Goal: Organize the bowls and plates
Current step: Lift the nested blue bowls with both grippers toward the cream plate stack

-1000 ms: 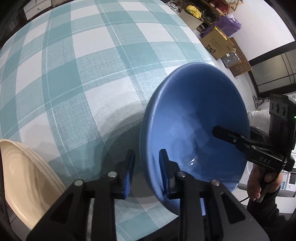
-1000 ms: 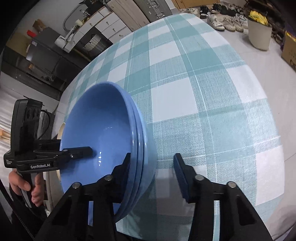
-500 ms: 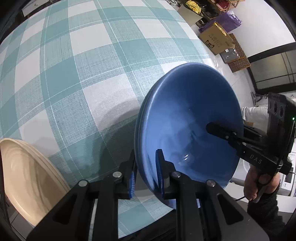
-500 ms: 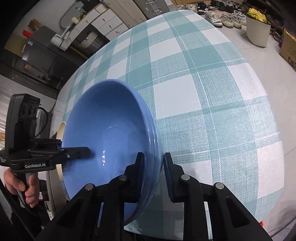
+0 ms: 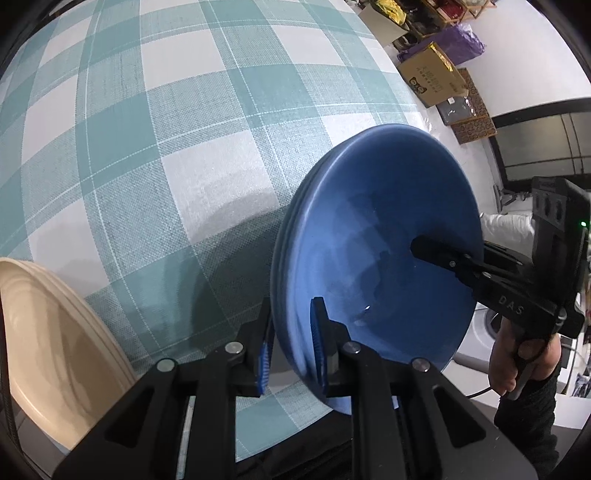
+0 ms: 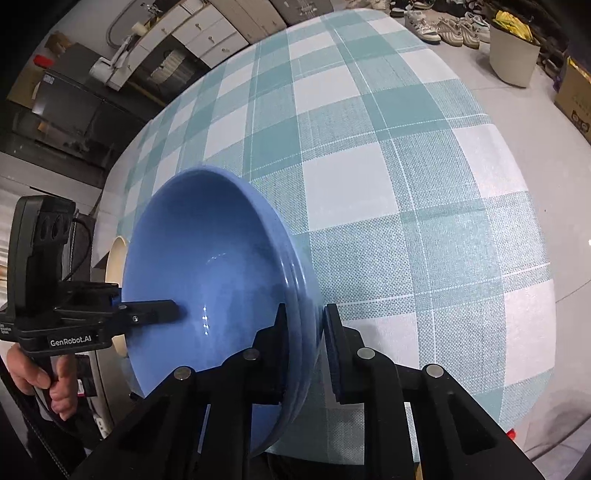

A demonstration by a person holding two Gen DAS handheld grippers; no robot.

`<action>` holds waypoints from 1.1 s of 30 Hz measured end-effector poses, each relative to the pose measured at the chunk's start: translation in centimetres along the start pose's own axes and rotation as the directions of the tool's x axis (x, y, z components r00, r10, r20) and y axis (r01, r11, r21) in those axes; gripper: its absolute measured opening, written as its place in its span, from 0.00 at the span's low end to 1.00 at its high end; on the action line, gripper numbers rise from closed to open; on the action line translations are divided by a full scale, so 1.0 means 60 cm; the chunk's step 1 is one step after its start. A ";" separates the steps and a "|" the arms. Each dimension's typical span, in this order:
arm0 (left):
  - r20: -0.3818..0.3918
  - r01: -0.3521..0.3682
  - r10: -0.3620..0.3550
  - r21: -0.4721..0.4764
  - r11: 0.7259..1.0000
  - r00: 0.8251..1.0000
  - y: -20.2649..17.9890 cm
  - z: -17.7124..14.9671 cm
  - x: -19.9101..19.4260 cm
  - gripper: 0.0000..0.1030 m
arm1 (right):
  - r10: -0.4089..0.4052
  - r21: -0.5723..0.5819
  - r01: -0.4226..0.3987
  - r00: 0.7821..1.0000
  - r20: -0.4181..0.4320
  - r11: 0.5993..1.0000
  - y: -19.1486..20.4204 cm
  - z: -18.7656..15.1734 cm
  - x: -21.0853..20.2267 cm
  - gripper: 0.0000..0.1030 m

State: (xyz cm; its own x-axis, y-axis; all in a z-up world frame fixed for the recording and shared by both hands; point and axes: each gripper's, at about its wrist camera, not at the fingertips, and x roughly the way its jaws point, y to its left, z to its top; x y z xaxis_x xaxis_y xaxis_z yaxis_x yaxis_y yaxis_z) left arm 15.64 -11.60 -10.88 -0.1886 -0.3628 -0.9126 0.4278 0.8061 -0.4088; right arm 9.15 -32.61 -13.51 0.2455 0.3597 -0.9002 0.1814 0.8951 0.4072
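Observation:
A stack of blue bowls [image 5: 373,236] is held above the checked tablecloth [image 5: 147,147] by both grippers at once. My left gripper [image 5: 291,347] is shut on the near rim of the stack. My right gripper [image 6: 304,347] is shut on the opposite rim of the blue bowls [image 6: 207,273]. Each gripper shows in the other's view, with one finger inside the bowl. A cream plate [image 5: 51,347] lies at the table's left edge, beside my left gripper.
The cream plate also shows behind the bowls in the right wrist view [image 6: 115,258]. Off the table are a cardboard box [image 5: 430,79], a bin [image 6: 513,55], shoes and cabinets [image 6: 207,29]. The teal checked table [image 6: 406,184] stretches ahead.
Both grippers closed onto the rims of the blue bowl stack. The stack has since risen a little off the table and tilted slightly.

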 end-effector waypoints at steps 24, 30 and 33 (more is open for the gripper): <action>-0.037 -0.028 0.028 0.007 1.000 0.999 -0.005 -0.012 -0.007 0.17 | -0.172 -0.126 0.163 0.983 -0.066 0.979 0.047 0.042 0.006 0.07; -0.009 -0.088 0.088 0.028 0.996 0.996 -0.011 -0.017 -0.003 0.19 | -0.178 -0.143 0.168 0.983 -0.055 0.975 0.053 0.047 0.005 0.07; 0.000 -0.145 0.145 0.033 0.989 0.989 -0.018 -0.019 0.013 0.24 | -0.186 -0.164 0.175 0.981 -0.060 0.971 0.053 0.042 0.013 0.08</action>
State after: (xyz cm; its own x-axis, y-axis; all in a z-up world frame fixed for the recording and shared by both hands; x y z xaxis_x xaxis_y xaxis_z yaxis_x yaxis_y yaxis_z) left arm 14.04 -12.22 -11.17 -0.1250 -0.2419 -0.9622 0.4796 0.8342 -0.2721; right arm 12.32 -30.12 -12.54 0.1498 0.2017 -0.9679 0.0629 0.9750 0.2129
